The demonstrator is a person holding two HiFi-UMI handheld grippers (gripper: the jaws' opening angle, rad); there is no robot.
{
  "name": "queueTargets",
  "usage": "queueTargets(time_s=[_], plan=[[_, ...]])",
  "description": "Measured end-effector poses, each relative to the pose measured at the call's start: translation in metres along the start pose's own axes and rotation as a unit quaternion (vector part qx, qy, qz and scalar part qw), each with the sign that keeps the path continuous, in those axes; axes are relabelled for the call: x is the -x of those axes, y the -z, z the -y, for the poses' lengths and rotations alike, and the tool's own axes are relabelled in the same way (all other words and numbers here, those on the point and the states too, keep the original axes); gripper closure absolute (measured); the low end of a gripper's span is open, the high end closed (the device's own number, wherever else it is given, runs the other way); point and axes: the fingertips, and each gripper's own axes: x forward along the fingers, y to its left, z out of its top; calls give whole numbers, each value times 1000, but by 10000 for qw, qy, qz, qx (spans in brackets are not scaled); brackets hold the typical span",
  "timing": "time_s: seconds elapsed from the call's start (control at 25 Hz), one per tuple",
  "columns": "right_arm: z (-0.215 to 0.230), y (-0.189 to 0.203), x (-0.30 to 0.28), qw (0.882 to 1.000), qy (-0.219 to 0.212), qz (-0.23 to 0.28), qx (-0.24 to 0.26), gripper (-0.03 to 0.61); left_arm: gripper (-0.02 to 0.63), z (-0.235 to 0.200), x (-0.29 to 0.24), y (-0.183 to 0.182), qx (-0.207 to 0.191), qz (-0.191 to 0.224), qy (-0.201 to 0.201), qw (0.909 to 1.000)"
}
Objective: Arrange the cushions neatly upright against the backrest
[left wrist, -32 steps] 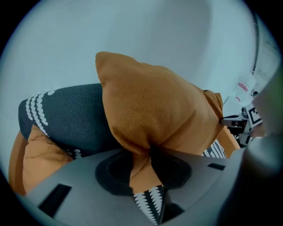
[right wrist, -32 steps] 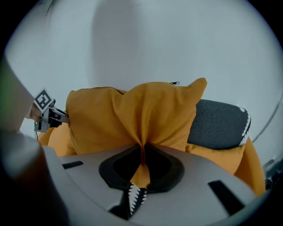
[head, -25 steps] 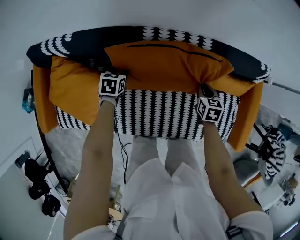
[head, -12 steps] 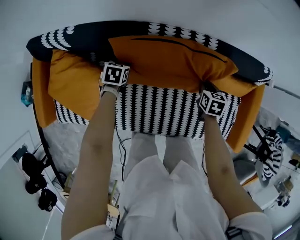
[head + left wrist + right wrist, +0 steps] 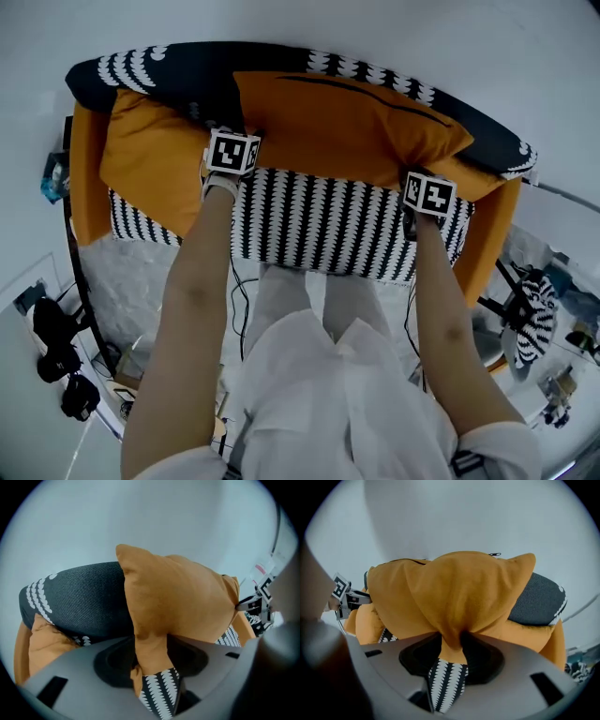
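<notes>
A large orange cushion (image 5: 347, 122) leans upright against the black-and-white backrest (image 5: 187, 80) of a small sofa. My left gripper (image 5: 234, 141) is at its lower left corner and my right gripper (image 5: 424, 183) at its lower right corner. In the left gripper view the corner (image 5: 150, 644) hangs loosely between the jaws, with patterned seat showing beside it. In the right gripper view a fold of the corner (image 5: 451, 639) lies between the jaws. Both sets of jaws have just been opening. A second orange cushion (image 5: 150, 169) slumps at the sofa's left end.
The patterned seat (image 5: 328, 225) has orange arms at the left (image 5: 84, 187) and right (image 5: 492, 244). The person's legs stand right in front of the sofa. Black bags (image 5: 56, 347) and a cable (image 5: 239, 300) lie on the floor at the left; a striped object (image 5: 530, 319) sits at the right.
The left gripper has edged up toward the backrest. The right gripper's cube has tipped over more steeply. The large cushion stays leaning against the backrest.
</notes>
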Motion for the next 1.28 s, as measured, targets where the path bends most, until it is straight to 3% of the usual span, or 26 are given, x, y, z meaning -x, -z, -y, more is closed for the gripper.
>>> queueTargets(time_s=[0.2,0.36,0.64,0.72,0.8,0.96,1.12,1.2,1.28], plan=[[3,-7,27,9998,23,82,-184,410,387,16,29,-8,275,491,405,9976],[-11,-7,61,9980,10,464,-431,411,387,33,63,6,790,842,981,9885],[-77,44,94,9939,-592,353,-857,436,439,37,129,56,1070,1111,1478,9769],[-102,68,98,9923,-883,223,-836,486,454,33,148,80,1300,1134,1483,9738],[-127,93,102,9908,-1217,16,-596,555,463,32,162,111,1542,1126,1406,9715],[-169,148,106,9781,-2005,-532,157,569,465,57,179,186,1916,779,1264,9702],[-179,209,98,9589,-2515,-1205,528,571,482,101,191,240,2240,417,1115,9673],[-182,236,95,9491,-2631,-1539,794,571,491,113,201,258,2675,403,1072,9567],[-188,259,94,9392,-2702,-1806,1110,571,500,113,214,272,3197,530,1029,9404]])
